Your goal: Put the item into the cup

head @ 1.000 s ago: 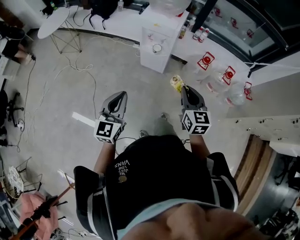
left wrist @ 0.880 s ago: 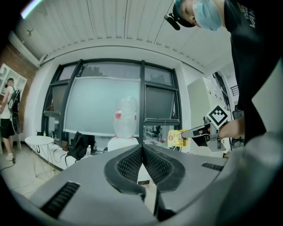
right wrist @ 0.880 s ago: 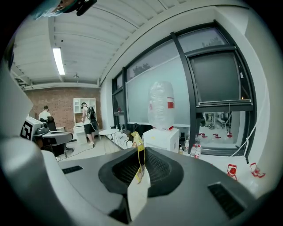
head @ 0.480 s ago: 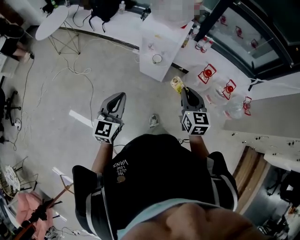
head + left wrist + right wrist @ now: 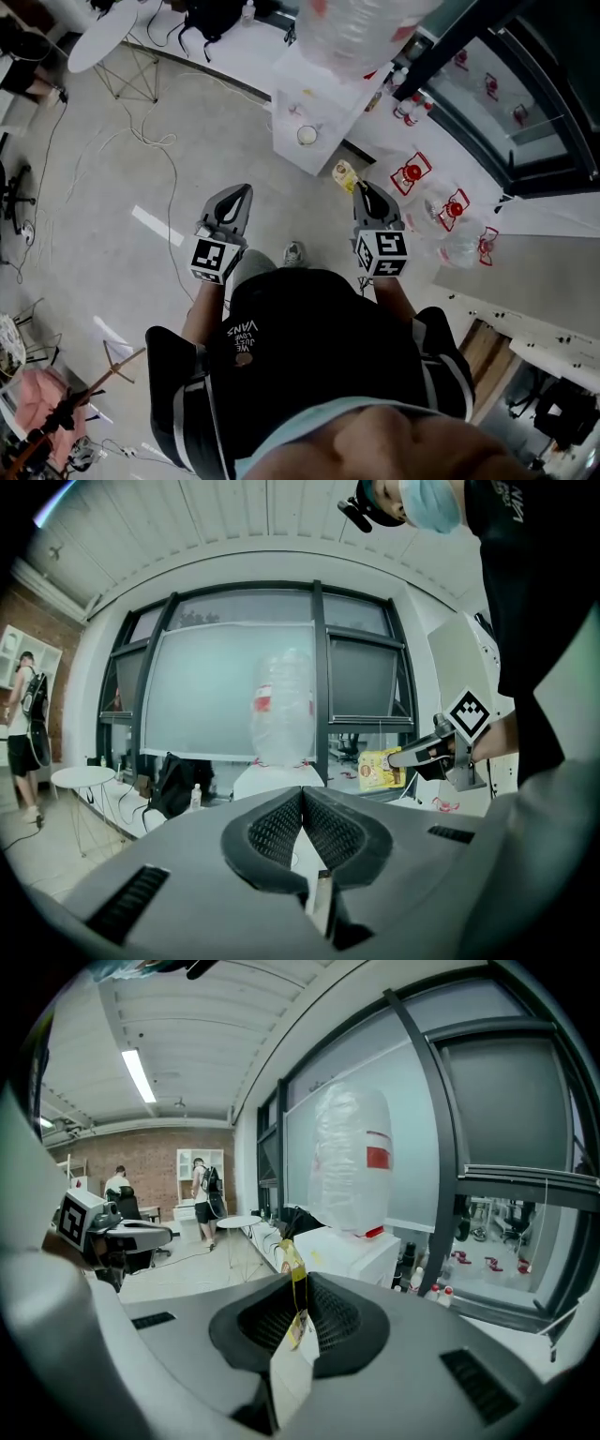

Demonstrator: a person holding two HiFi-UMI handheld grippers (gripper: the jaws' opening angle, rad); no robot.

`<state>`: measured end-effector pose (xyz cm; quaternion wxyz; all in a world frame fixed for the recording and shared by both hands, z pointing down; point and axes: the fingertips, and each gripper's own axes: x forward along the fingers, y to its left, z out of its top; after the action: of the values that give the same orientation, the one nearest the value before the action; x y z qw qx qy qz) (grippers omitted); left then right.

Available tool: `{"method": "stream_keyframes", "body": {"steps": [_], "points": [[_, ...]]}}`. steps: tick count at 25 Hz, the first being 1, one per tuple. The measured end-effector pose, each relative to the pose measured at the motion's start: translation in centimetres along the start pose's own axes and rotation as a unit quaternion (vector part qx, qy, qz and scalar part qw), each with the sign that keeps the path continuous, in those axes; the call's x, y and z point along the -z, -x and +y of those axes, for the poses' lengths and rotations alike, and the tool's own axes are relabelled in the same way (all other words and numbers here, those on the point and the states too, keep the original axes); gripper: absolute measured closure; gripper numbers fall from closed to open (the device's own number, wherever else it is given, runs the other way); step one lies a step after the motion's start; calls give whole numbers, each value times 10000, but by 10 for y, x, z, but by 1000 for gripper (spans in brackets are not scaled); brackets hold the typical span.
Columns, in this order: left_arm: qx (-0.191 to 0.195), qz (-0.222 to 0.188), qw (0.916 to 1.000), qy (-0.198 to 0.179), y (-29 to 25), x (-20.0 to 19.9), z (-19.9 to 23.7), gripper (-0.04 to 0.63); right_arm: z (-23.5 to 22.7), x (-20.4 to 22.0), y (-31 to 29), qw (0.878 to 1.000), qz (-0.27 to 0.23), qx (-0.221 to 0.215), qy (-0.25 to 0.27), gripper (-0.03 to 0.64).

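A yellow snack packet (image 5: 345, 173) is pinched at its edge in my right gripper (image 5: 362, 186), which is shut on it. Seen edge-on, the packet (image 5: 294, 1283) stands between the pads of that gripper (image 5: 298, 1290). From the left gripper view, the packet (image 5: 379, 769) hangs at the right. My left gripper (image 5: 242, 190) is shut and empty, its pads (image 5: 281, 822) pressed together. A small white cup (image 5: 307, 135) sits on top of a white water dispenser (image 5: 286, 103), ahead of and between both grippers. A big clear water bottle (image 5: 356, 28) stands on the dispenser.
Red-capped water jugs (image 5: 411, 174) lie on the floor to the right, by dark window frames (image 5: 469, 37). Cables (image 5: 141, 141) trail over the grey floor at left, near a round white table (image 5: 101, 39). People (image 5: 202, 1190) stand far back in the room.
The dispenser and its cup have come nearer to both grippers in the head view. The grippers keep their pose, and the packet stays held.
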<state>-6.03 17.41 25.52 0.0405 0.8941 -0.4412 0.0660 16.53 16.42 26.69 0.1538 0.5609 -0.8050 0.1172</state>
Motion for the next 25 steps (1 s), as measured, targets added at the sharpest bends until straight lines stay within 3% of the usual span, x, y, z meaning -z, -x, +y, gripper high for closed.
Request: {"method": "stream_keyframes", "body": {"steps": [8,14,25], "points": [[262,318,9991,27,-59,35,17,575,-18,11,-50,9997,229,29,-52,557],[671,517,9964,15,-107,55,57,575,-16,9,-94,9987,298,391,-120,557],[1549,1049,9817,-354,-192,99,130,575,-11,16,-183,9918,573,1101,-291,557]]}}
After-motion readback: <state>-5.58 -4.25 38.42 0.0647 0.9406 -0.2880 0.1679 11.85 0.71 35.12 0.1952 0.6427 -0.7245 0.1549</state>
